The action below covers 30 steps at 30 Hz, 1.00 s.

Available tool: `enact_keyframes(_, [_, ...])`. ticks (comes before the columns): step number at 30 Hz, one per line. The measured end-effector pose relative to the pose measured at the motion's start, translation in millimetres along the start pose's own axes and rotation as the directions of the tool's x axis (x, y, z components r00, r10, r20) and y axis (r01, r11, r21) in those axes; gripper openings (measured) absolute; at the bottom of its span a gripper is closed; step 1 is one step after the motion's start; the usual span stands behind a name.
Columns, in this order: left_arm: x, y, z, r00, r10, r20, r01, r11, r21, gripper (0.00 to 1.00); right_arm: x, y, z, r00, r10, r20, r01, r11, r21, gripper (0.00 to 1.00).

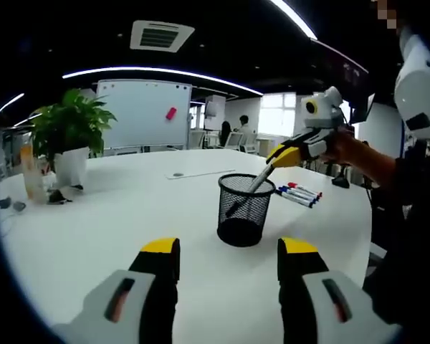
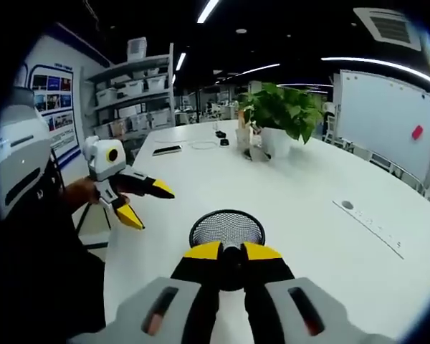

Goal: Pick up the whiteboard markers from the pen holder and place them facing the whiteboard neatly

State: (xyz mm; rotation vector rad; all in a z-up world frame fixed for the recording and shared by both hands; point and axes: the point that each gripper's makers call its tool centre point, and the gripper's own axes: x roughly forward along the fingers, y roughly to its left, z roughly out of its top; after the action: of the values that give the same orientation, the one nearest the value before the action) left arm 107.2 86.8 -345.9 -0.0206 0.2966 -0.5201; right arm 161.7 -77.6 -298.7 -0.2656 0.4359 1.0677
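Observation:
A black mesh pen holder (image 1: 245, 209) stands on the round white table (image 1: 115, 215). My right gripper (image 1: 278, 158) reaches in from the right, shut on the top of a marker (image 1: 256, 183) that leans in the holder. In the right gripper view its jaws (image 2: 233, 251) are pinched together just above the holder's mouth (image 2: 226, 228). Several markers (image 1: 299, 193) lie side by side on the table right of the holder. My left gripper (image 1: 229, 249) hangs open in front of the holder, holding nothing; it also appears at the left (image 2: 149, 206). The whiteboard (image 1: 143, 113) stands beyond the table.
A potted plant (image 1: 70, 132) and small items sit at the table's far left edge. A flat strip (image 1: 190, 173) lies behind the holder. A person's arm (image 1: 365, 158) comes in from the right. Shelves (image 2: 132, 93) line the far wall.

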Motion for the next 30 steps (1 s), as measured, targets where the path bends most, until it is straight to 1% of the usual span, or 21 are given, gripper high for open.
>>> enact_keyframes(2, [1,-1.3,0.0,1.0,-0.005,0.0,0.005,1.0,0.0,0.56,-3,-2,5.4,1.0,-0.015,0.026,0.015,1.0,-0.013,0.13])
enact_keyframes(4, [2,-1.2,0.2,1.0,-0.006,-0.001,0.006,1.0,-0.001,0.56,-4,-5,10.1,0.998,-0.021,0.056,0.021,1.0,0.002,0.13])
enact_keyframes(7, [2,-1.4,2.0,1.0,-0.009,0.001,0.009,1.0,0.0,0.56,-5,-6,11.3,0.998,-0.022,0.062,0.022,1.0,0.013,0.13])
enact_keyframes(13, [2,-2.6,5.6,1.0,-0.011,0.009,0.011,1.0,0.008,0.56,-19,-2,25.5,0.995,-0.025,0.098,0.025,1.0,-0.004,0.13])
enact_keyframes(19, [1,-5.3,4.7,1.0,-0.01,0.006,0.01,1.0,0.009,0.56,-32,-8,26.9,0.991,-0.07,0.113,0.072,0.997,-0.015,0.13])
enact_keyframes(22, [0,-4.5,4.2,1.0,-0.004,0.007,0.004,1.0,0.007,0.56,-39,-8,30.4,0.988,-0.078,0.134,0.079,0.997,-0.002,0.13])
enact_keyframes(27, [-1,-5.3,4.5,1.0,-0.002,0.01,0.002,1.0,0.007,0.56,-44,-8,32.6,0.985,-0.095,0.144,0.097,0.995,-0.012,0.13])
enact_keyframes(30, [-2,-8.5,4.6,1.0,-0.002,0.011,0.002,1.0,0.014,0.55,-49,-7,34.1,0.983,-0.098,0.158,0.1,0.995,-0.003,0.13])
